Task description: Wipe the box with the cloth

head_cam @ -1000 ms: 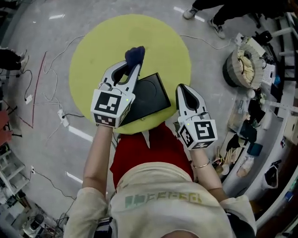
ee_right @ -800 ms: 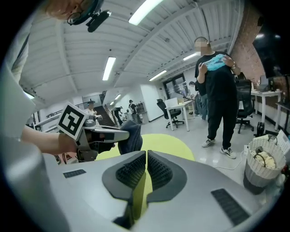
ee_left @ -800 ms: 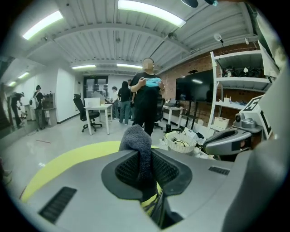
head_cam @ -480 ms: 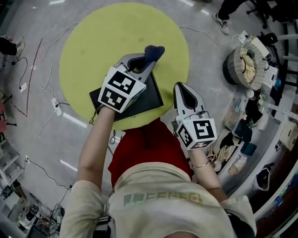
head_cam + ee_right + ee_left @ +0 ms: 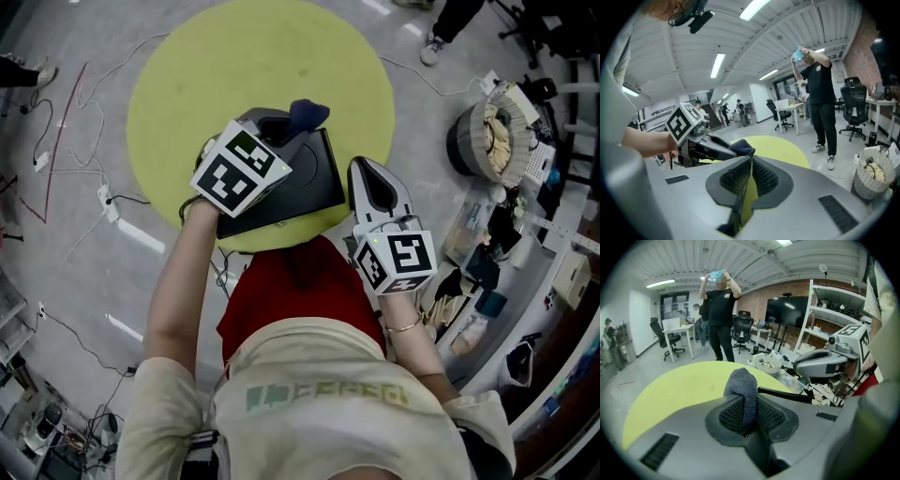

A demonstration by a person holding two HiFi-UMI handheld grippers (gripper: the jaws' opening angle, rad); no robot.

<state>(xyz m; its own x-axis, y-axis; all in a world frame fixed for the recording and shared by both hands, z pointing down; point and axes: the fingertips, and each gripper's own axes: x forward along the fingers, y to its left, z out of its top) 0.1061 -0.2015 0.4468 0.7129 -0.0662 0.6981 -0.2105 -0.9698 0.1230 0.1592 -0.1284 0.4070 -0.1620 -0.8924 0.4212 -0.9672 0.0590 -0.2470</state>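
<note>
so, on the left, the left hand-held gripper point(image 5: 292, 127) reaches out over the round yellow table point(image 5: 178, 84), its marker cube turned up toward the head view. its own view shows the jaws clamped on the cloth point(image 5: 742, 389), a dark blue knitted wad that bulges out past the tips.

just under and to the right of that hand-held gripper lies the box point(image 5: 298, 192), flat and black, sitting on the near edge of the table close to the person's body. its long axis runs roughly across the person, left to right, with the right end swung a little farther away. the cloth hangs over the far part of the box, near its far right corner; whether it presses on the lid or hovers just above cannot be told from these views.

on the right, the right hand-held gripper point(image 5: 364, 178) sits just beside the box's right end. i can't tell if it touches. its jaws are drawn together with nothing between them, only a sliver of yellow table showing through.

my judgement: the left arm is the working one, already over the box, and the next stroke should drag the cloth back along the lid toward the person or across the long axis. the right one is near enough to steady the box if it slides.
</note>
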